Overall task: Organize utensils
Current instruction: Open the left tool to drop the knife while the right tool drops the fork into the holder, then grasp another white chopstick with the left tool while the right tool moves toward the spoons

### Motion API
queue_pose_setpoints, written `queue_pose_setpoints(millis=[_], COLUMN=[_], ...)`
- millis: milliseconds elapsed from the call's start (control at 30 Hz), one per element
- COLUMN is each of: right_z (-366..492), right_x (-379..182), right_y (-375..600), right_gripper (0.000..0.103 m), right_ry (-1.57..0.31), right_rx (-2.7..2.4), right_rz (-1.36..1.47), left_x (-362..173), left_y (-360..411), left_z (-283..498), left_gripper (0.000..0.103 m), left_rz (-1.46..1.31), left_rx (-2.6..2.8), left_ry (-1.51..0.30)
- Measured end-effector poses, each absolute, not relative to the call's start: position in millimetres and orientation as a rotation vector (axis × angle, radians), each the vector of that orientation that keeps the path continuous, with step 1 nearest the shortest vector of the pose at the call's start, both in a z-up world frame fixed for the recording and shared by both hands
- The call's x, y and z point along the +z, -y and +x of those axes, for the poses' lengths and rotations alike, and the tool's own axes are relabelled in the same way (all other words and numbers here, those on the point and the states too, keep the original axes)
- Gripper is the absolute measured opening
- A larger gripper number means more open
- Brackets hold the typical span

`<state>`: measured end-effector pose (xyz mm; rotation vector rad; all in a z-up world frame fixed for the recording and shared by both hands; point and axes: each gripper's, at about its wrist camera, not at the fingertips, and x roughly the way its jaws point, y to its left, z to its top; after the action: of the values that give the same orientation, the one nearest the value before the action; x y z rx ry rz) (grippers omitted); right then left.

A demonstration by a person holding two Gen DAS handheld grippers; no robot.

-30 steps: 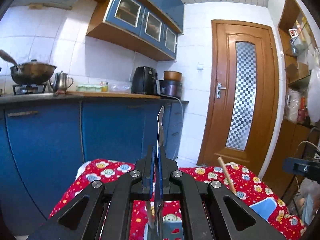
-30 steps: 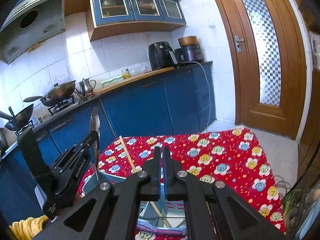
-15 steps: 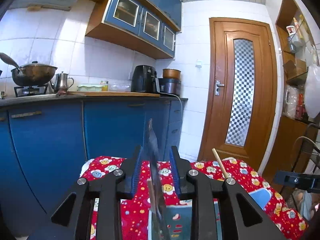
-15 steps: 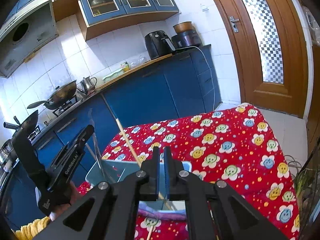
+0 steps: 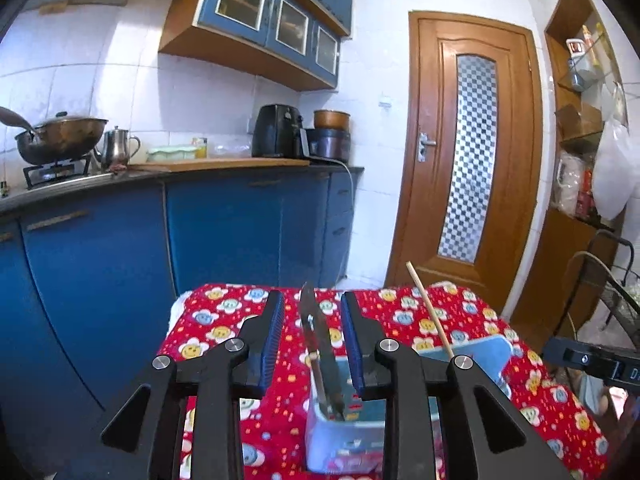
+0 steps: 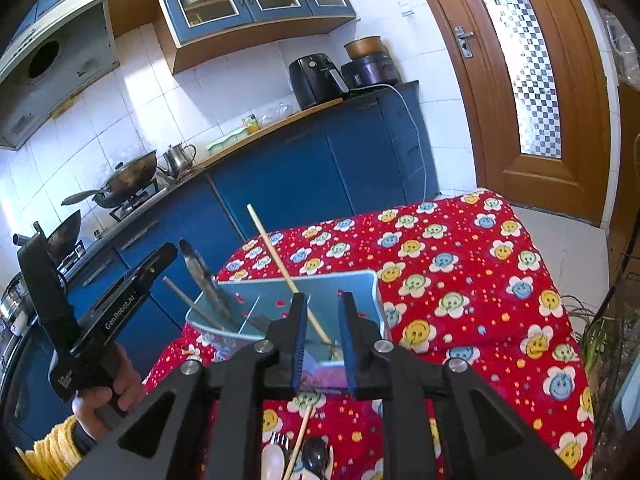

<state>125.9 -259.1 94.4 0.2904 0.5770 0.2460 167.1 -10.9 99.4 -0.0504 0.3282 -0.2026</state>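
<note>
A light blue utensil holder (image 6: 352, 292) stands on the red flowered tablecloth (image 6: 460, 264); it also shows in the left wrist view (image 5: 344, 428). A metal spoon (image 5: 320, 344) stands loose in it between my open left gripper's (image 5: 312, 320) jaws, also seen in the right wrist view (image 6: 204, 280). A wooden chopstick (image 6: 288, 276) leans in the holder, seen in the left wrist view too (image 5: 430, 312). My right gripper (image 6: 322, 312) is open just above the holder, near the chopstick. A white spoon (image 6: 274, 460), a dark spoon (image 6: 316, 456) and another chopstick (image 6: 300, 440) lie on the cloth below it.
Blue kitchen cabinets (image 5: 224, 232) with a stove, wok (image 5: 60, 140) and kettle stand behind the table. A wooden door (image 5: 472, 168) is at the right. A metal rack (image 5: 612, 280) stands at the far right beside the table.
My left gripper has opened and let the metal spoon drop into the holder. My right gripper has opened slightly and come lower over the holder and chopstick.
</note>
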Motion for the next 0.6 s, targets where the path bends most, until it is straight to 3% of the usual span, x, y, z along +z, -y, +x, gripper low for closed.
queue_pose_setpoints(millis=[600], right_z=[81], right_x=[74], right_y=[241], right_gripper=[0.024], right_ry=[-0.685], right_rx=[0.242], right_rz=[0.234], left_x=[89], left_y=[4], left_z=[110], left_gripper=[0.029], left_rz=[0.021], left_rx=[-0.289], left_ry=[-0.569])
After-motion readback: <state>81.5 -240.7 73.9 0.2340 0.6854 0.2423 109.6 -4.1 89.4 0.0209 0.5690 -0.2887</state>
